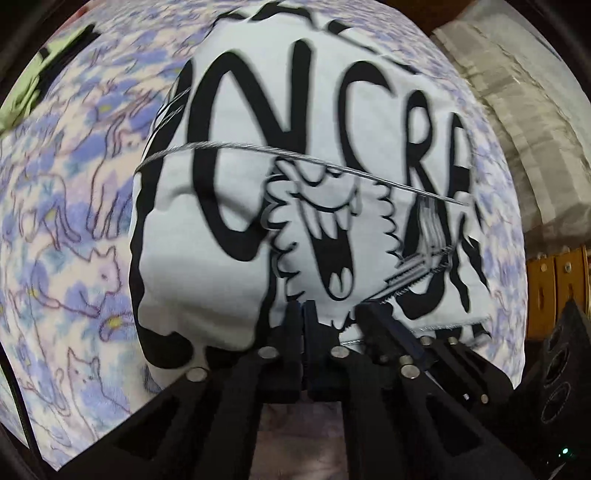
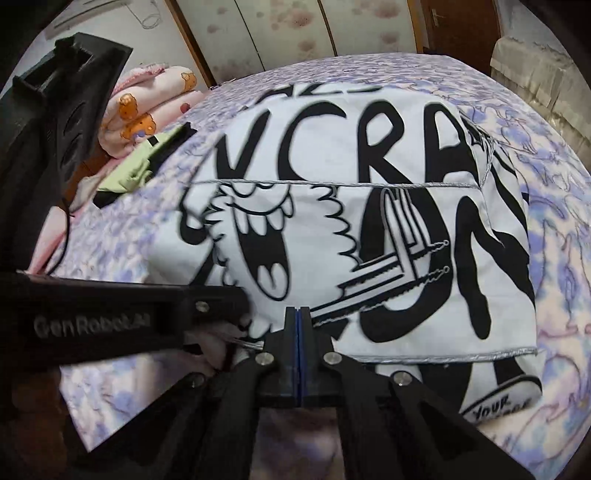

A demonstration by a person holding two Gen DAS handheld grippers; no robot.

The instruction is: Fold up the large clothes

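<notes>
A white cotton garment (image 2: 369, 177) with bold black lettering and a cartoon print lies folded into a rough rectangle on the bed (image 2: 561, 258), whose soft sheet carries a purple animal pattern. Both the black left gripper (image 1: 303, 314) and right gripper (image 2: 299, 314) have their jaws pressed together at the garment's near edge; whether cloth is pinched is unclear.

We see a bed (image 2: 554, 258) spread with a lilac cat-print cover. Behind it stand pale wardrobe doors (image 2: 295, 33) with faded floral motifs, and a brown door (image 2: 458, 22) to their right. A folded pink bear-print blanket (image 2: 147, 107) lies at the bed's far left.
</notes>
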